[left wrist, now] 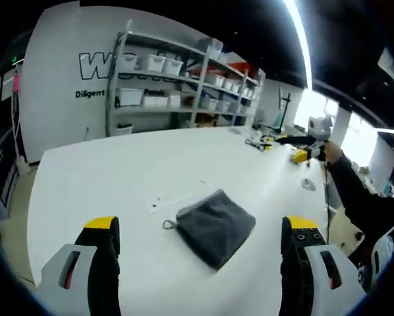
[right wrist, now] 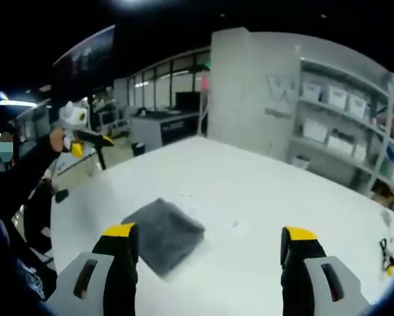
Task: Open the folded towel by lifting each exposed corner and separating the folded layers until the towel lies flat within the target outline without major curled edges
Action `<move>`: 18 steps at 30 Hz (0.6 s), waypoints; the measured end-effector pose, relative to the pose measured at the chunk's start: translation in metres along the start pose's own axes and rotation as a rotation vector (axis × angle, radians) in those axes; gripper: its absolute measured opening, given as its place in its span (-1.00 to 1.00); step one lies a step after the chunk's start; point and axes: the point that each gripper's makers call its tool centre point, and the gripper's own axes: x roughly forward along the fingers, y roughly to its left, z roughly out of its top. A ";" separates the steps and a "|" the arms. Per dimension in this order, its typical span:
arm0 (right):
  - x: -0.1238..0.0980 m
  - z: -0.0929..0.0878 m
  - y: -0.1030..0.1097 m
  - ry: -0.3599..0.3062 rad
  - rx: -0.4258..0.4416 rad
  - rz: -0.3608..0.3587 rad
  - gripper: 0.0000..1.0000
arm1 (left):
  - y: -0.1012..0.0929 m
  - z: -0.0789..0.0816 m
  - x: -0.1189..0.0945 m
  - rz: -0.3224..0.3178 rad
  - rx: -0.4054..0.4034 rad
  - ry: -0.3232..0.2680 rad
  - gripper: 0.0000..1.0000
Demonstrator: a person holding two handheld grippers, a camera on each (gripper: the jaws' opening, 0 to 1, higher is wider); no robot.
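The grey towel (left wrist: 215, 227) lies folded on the white desk (left wrist: 118, 178), at 12 o'clock between the released left claw (left wrist: 200, 240). The right claw (right wrist: 209, 247), also released, holds nothing. Pinching several layers together could drag the whole bundle.

1. The left gripper (left wrist: 200, 240) has two black fingers (left wrist: 105, 263) with yellow caps at the tips.
2. Behind each finger sits a light grey housing with a dark slot showing red inside.
3. The right gripper (right wrist: 213, 250) has the same build: black fingers (right wrist: 121, 263), yellow tips, grey housings with slots.
4. The person wears a dark sleeve (left wrist: 355, 191).
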 end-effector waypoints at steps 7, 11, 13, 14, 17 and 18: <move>0.011 0.002 -0.004 0.012 0.000 0.006 0.78 | 0.012 -0.006 0.007 0.010 -0.015 0.017 0.92; 0.015 0.001 -0.007 0.023 -0.002 0.006 0.77 | 0.015 -0.008 0.010 0.007 -0.024 0.023 0.91; 0.017 0.000 -0.008 0.025 -0.001 0.011 0.77 | 0.016 -0.009 0.013 0.008 -0.021 0.031 0.92; 0.018 0.000 -0.008 0.027 -0.001 0.013 0.77 | 0.016 -0.010 0.014 0.006 -0.021 0.035 0.92; 0.022 -0.003 -0.008 0.033 0.002 0.018 0.76 | 0.016 -0.009 0.018 0.001 -0.015 0.042 0.91; 0.024 -0.003 -0.008 0.035 0.004 0.020 0.76 | 0.015 -0.009 0.019 0.000 -0.013 0.042 0.92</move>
